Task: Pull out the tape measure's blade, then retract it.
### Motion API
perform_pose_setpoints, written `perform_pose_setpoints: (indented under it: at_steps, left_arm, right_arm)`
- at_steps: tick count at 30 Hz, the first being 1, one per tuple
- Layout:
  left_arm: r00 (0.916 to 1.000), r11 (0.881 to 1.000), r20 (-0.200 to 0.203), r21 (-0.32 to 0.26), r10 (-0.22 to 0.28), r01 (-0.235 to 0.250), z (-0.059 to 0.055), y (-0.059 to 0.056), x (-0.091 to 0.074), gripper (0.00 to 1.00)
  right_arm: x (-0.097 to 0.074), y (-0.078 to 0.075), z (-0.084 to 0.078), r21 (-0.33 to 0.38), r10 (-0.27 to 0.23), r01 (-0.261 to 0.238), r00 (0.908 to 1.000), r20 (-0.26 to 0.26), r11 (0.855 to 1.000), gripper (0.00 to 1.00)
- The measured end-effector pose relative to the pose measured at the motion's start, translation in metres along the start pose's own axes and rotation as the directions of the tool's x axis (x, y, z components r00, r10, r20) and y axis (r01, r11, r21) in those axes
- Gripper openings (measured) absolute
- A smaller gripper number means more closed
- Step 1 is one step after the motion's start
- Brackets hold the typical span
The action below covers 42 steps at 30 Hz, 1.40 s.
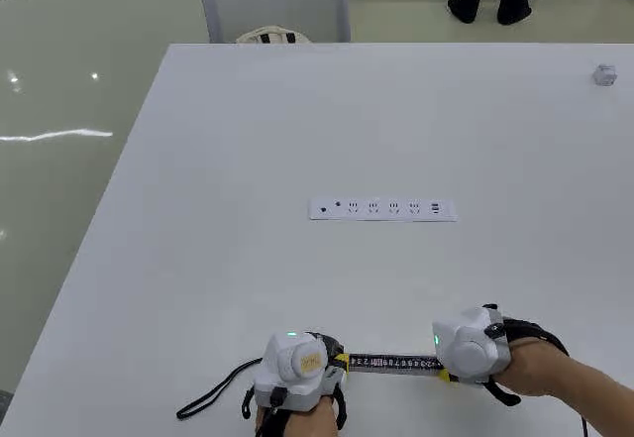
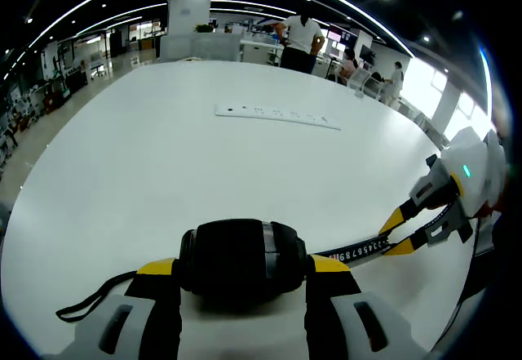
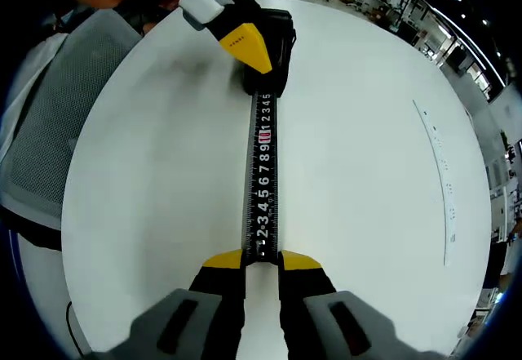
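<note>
L gripper (image 2: pixel 243 267) has its yellow-tipped jaws clamped either side of the black rounded plastic tape measure case (image 2: pixel 243 254). It pins the case flat on the white tabletop (image 1: pixel 248 160) by the near edge, left of centre. I read that as the anchor, so the case can't skid while the other end is drawn. R gripper (image 3: pixel 261 260) sits to the right, jaws pinched tight on the tip of the dark metal blade w/ pale numerals (image 3: pixel 263 172). The blade runs straight and low between the two, a short length out. Holding the tip square to the case should keep the blade from twisting or kinking, I think. Pull-out looks under way but not far along; retract not yet done. Room: plenty of bare table right of the R gripper for a longer draw, nothing on that line. The flat white power strip (image 1: pixel 382 209) lies well apart at mid-table, and a small pale grey block (image 1: pixel 604 75) sits near the far right edge, both off the path. The case's black wrist strap (image 1: pixel 213 395) trails left near the edge, a possible snag. Near edge is close under both hands, so I'd keep the pull parallel to it.
</note>
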<state>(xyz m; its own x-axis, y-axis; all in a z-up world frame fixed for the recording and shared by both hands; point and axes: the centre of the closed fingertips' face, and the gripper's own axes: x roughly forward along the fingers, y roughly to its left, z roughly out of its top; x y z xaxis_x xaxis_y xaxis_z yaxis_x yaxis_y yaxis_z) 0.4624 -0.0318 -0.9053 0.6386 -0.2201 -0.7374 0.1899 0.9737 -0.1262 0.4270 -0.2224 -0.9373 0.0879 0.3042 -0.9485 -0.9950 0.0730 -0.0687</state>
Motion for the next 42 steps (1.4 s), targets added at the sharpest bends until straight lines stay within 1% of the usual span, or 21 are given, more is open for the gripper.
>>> perform_pose_setpoints:
  at_steps: [2, 11, 18, 33, 42]
  left_arm:
    - [1.0000, 1.000, -0.001, 0.000, 0.000, 0.000, 0.000, 0.000, 0.000, 0.58]
    - [1.0000, 1.000, -0.002, -0.002, 0.000, 0.000, 0.000, 0.000, 0.000, 0.58]
    - [1.0000, 1.000, -0.003, -0.003, 0.000, 0.000, 0.000, 0.000, 0.001, 0.58]
    - [1.0000, 1.000, -0.008, -0.005, -0.003, 0.003, 0.000, 0.000, -0.001, 0.58]
    - [0.9999, 1.000, -0.011, -0.005, -0.004, 0.004, 0.000, 0.000, 0.000, 0.58]
  right_arm:
    - [0.002, 0.000, 0.005, -0.009, 0.003, -0.003, 1.0000, 0.002, 1.000, 0.15]
    - [0.007, -0.002, 0.015, -0.015, 0.011, -0.011, 0.9999, 0.011, 1.000, 0.14]
    - [0.009, -0.002, 0.026, -0.022, 0.019, -0.018, 0.9996, 0.023, 1.000, 0.14]
    - [0.019, -0.003, 0.054, -0.037, 0.033, -0.031, 0.9979, 0.055, 0.999, 0.14]
    - [0.022, -0.004, 0.063, -0.048, 0.037, -0.034, 0.9975, 0.060, 0.998, 0.14]
